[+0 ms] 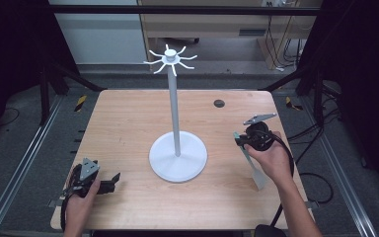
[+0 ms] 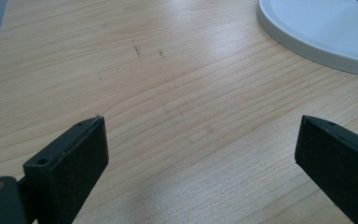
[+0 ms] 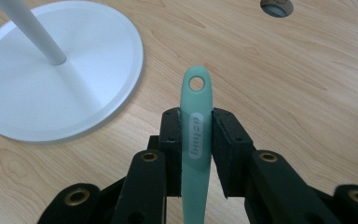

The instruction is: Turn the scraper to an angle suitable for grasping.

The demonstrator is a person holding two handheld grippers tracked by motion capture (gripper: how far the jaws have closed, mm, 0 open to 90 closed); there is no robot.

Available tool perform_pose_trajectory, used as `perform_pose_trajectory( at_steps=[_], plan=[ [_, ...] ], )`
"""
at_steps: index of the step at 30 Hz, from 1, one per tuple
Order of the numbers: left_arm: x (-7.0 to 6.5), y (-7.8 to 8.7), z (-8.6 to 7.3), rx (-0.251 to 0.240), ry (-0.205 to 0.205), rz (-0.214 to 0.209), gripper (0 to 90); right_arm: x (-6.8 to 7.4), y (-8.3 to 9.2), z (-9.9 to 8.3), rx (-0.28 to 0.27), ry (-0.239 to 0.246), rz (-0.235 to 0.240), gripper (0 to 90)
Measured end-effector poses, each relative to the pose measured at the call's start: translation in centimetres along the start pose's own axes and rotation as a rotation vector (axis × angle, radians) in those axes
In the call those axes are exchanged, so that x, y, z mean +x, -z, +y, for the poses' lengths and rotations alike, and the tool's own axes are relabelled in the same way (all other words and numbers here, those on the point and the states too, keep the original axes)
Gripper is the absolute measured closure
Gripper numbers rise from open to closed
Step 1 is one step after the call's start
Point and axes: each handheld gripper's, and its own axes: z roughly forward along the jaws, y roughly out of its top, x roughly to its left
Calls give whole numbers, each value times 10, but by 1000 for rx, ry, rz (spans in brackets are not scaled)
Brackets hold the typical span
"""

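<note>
A wooden counter (image 1: pixel 128 123) is carrying a white stand (image 1: pixel 176 113) at its centre: a round base (image 1: pixel 177 160) is supporting a slim upright pole that is ending in a crown of short radiating hooks (image 1: pixel 170 59). A small dark round grommet (image 1: pixel 219 103) is sitting in the counter surface beyond the base, toward the far right. The person's right hand (image 1: pixel 271 158) is holding the right tool (image 3: pixel 196 126) near the right edge of the counter; its two black jaws are pressing against the handle of a mint-green spatula (image 3: pixel 196 140), which is standing out past the jaws with its hanging hole at the far end, pointing toward the grommet. In the high view the spatula's pale blade (image 1: pixel 257 178) is lying toward the person, below the hand. The person's left hand (image 1: pixel 81 197) is resting the left tool (image 1: pixel 109 182) at the near left corner of the counter; in the left gripper view its jaws are standing wide apart with nothing between them, over bare wood, and the rim of the base is showing at upper right.
</note>
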Motion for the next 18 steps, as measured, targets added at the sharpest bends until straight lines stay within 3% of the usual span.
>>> perform_pose_trajectory(
  at_steps=[18],
  plan=[
    [0,0,0,2,-1,0,21,2,16,7,-38,7,-6,746]
  ],
)
